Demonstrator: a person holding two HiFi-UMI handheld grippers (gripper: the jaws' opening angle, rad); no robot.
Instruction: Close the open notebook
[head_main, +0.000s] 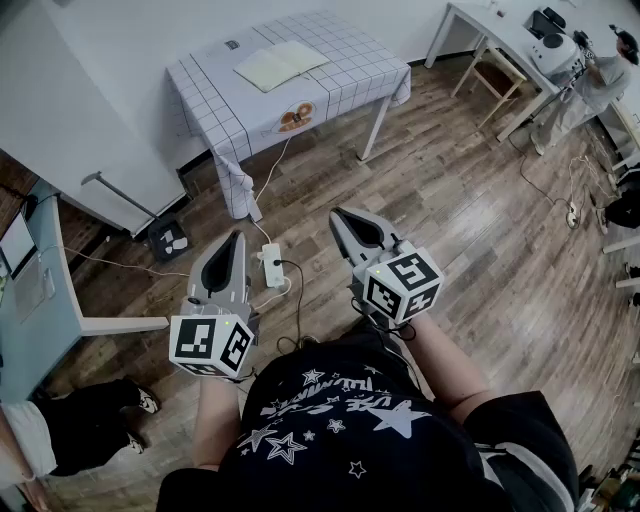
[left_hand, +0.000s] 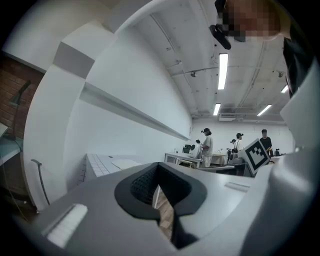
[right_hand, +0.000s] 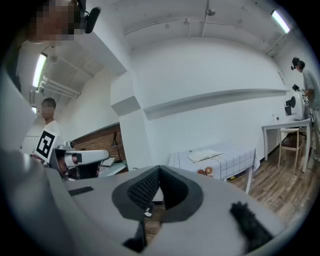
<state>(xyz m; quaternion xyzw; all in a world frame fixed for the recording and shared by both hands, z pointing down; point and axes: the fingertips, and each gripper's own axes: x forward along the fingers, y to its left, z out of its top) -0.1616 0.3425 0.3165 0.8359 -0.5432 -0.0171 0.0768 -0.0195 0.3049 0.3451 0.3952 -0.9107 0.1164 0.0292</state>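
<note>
An open notebook (head_main: 280, 64) with cream pages lies flat on a table (head_main: 345, 80) covered by a white checked cloth, far across the wooden floor. The right gripper view shows the notebook (right_hand: 205, 155) small and distant on that table. In the left gripper view the table (left_hand: 100, 164) is a pale slab at the left. My left gripper (head_main: 238, 238) and right gripper (head_main: 338, 214) are held side by side in front of my chest, well short of the table. Both are shut and hold nothing. The left gripper (left_hand: 158, 168) and right gripper (right_hand: 159, 171) have their tips together.
A white power strip (head_main: 272, 265) and cables lie on the floor between me and the table. A white desk (head_main: 500, 30) with a chair (head_main: 497, 75) and a person (head_main: 590, 85) stands at the back right. A desk (head_main: 60, 290) and someone's feet (head_main: 140, 402) are at the left.
</note>
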